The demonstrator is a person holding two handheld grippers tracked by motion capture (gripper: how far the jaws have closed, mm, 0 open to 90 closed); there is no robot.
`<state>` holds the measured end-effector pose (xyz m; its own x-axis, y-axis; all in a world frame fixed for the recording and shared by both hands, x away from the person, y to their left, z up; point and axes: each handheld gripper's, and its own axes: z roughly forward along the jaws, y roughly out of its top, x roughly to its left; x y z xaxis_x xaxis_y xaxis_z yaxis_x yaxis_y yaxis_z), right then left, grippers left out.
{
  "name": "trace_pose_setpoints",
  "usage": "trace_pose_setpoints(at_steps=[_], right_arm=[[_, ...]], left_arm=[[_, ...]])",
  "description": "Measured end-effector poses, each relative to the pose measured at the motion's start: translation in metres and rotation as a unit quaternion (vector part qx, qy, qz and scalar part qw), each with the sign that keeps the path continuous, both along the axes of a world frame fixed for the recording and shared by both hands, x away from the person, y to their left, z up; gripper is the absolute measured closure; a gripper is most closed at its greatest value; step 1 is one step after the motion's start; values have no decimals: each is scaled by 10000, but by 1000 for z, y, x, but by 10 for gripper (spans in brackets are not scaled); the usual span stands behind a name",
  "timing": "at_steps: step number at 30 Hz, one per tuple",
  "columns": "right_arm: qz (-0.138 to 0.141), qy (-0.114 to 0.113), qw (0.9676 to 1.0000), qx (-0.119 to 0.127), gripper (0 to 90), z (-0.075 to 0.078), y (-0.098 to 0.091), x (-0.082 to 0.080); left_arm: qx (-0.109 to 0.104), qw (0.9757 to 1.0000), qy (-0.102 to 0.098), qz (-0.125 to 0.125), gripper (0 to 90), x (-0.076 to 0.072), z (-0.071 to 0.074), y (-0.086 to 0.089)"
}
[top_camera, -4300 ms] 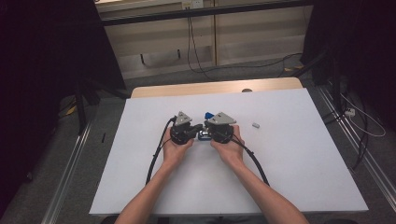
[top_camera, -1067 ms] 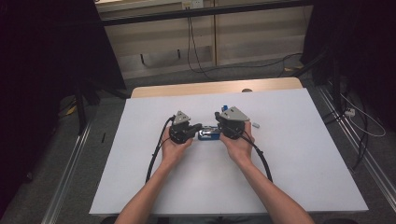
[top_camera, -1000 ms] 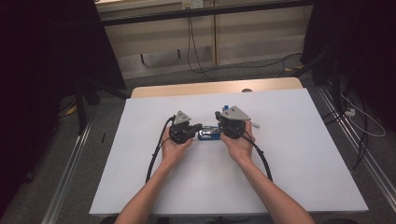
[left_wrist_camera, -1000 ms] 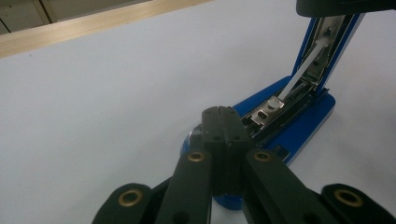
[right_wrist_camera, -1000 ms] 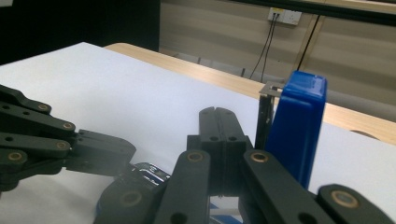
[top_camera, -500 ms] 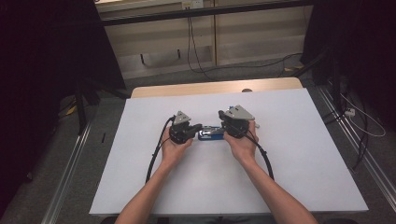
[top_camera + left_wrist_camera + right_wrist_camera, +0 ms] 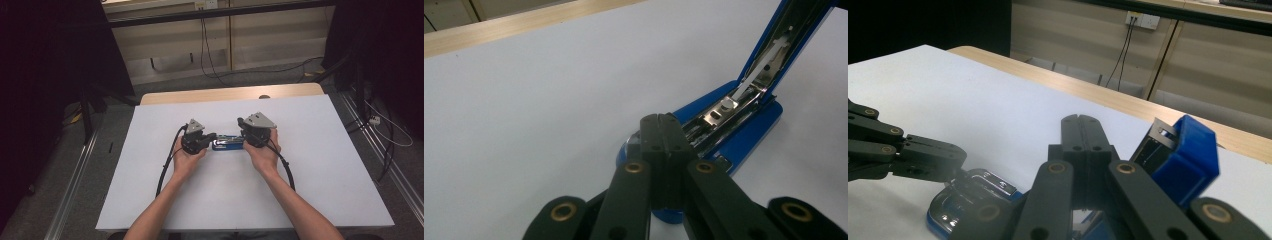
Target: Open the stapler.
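White covering lies over the bench (image 7: 320, 190), whose wooden far edge shows at the top of it in the high view; beyond are pale wall panels and dangling cables (image 7: 205, 35). At the middle of the frame a blue stapler (image 7: 227, 144) lies on the bench between the two claws.

The left claw (image 7: 212, 136), held in the person's left hand (image 7: 187, 159), reaches in from the left. In the left gripper view its jaws are pressed together over the front end of the stapler's base (image 7: 744, 135), and the stapler's top arm (image 7: 794, 30) rises open toward the upper right of the frame. Whether the jaws pinch anything I cannot tell.

The right claw (image 7: 246, 140), in the right hand (image 7: 262, 155), meets the stapler from the right. In the right gripper view its jaws also stand together, with the blue end of the stapler (image 7: 1185, 155) just right of them and the left claw (image 7: 955, 157) at lower left.
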<state>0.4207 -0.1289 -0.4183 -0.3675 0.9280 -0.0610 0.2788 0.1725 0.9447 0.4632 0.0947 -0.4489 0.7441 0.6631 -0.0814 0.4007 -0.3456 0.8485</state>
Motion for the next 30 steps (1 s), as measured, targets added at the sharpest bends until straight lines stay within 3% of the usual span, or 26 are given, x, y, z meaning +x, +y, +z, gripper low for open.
trace_pose_setpoints(at_steps=[9,22,30], right_arm=[[-105,115,9997,184,900,-1,-15,1],[-33,130,9998,136,900,-1,-21,0],[-127,150,9998,105,900,-2,-32,0]], left_arm=[[-1,10000,5,-4,900,0,0,0],[-13,10000,11,27,900,-1,0,0],[-15,10000,15,40,900,-1,0,0]])
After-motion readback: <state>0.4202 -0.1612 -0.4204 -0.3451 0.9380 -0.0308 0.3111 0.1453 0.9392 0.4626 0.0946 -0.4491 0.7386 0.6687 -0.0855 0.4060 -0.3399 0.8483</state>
